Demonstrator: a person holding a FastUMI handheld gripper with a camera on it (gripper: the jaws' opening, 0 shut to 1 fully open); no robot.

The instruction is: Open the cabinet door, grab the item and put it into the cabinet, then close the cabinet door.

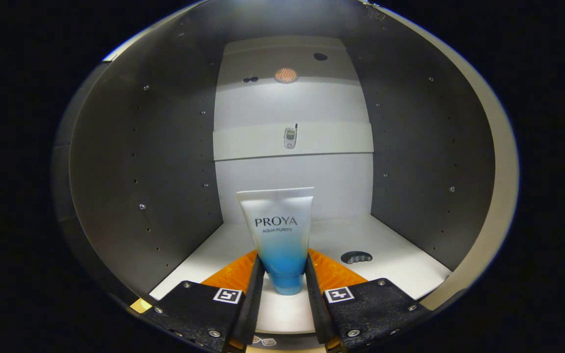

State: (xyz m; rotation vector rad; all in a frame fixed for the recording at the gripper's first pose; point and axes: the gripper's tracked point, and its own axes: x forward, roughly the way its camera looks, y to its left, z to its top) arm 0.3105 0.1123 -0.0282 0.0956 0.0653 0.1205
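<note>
Landmark = tube (281, 240), white top fading to blue at the cap end.

L of tube: dark side wall of cabinet (155, 162), rows of shelf-pin holes. Door must already be open, since the view looks straight into the interior.

At tube: stands cap-down, crimped flat end up, held upright betw. the two fingers of the gripper (284, 274). Both fingers press its lower body from L and R, so claw is clenched on the tube. Grip low near the cap prob. keeps it vertical so it can be set down standing. Cap looks at or just above the white cabinet floor (395, 274); can't tell if touching.

Behind/above tube: pale back panel w/ a horizontal rail carrying a small metal fitting (290, 137); higher up a round orange-ish spot (286, 75) on the ceiling panel.

R of tube: dark oval cutout (356, 257) in the floor, then R side wall, dark, same pin holes.

Judgement: placing step in hand. Next: release, withdraw, shut door. Risk: tube tips on its narrow cap when fingers part.
</note>
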